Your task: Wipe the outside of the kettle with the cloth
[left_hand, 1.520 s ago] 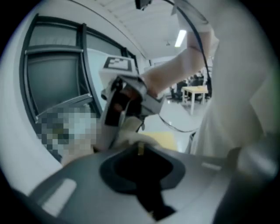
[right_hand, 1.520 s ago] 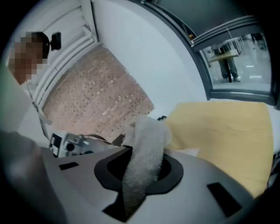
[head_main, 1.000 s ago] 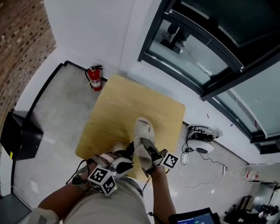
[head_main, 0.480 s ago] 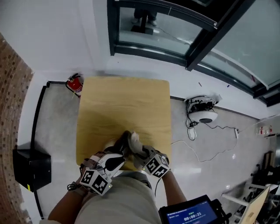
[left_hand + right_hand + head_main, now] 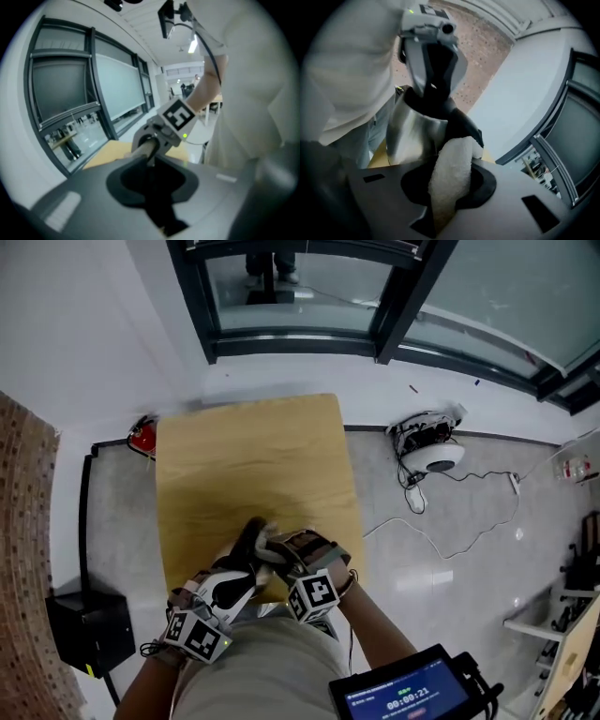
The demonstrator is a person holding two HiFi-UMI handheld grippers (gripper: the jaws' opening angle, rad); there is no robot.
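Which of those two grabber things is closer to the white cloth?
Right. The right gripper clamps the cloth in its jaws; the left gripper grips the kettle beside it.

Shiny metal kettle point(image 5: 410, 133), fluffy terry cloth point(image 5: 450, 178), matt wooden table point(image 5: 253, 456).

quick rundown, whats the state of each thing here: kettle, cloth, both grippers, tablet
kettle: held by its handle, cloth against its steel side
cloth: bunched, pinched in the right gripper
left gripper: fingers just closed tighter, shut on the handle
right gripper: shut on the cloth
tablet: screen lit, timer showing
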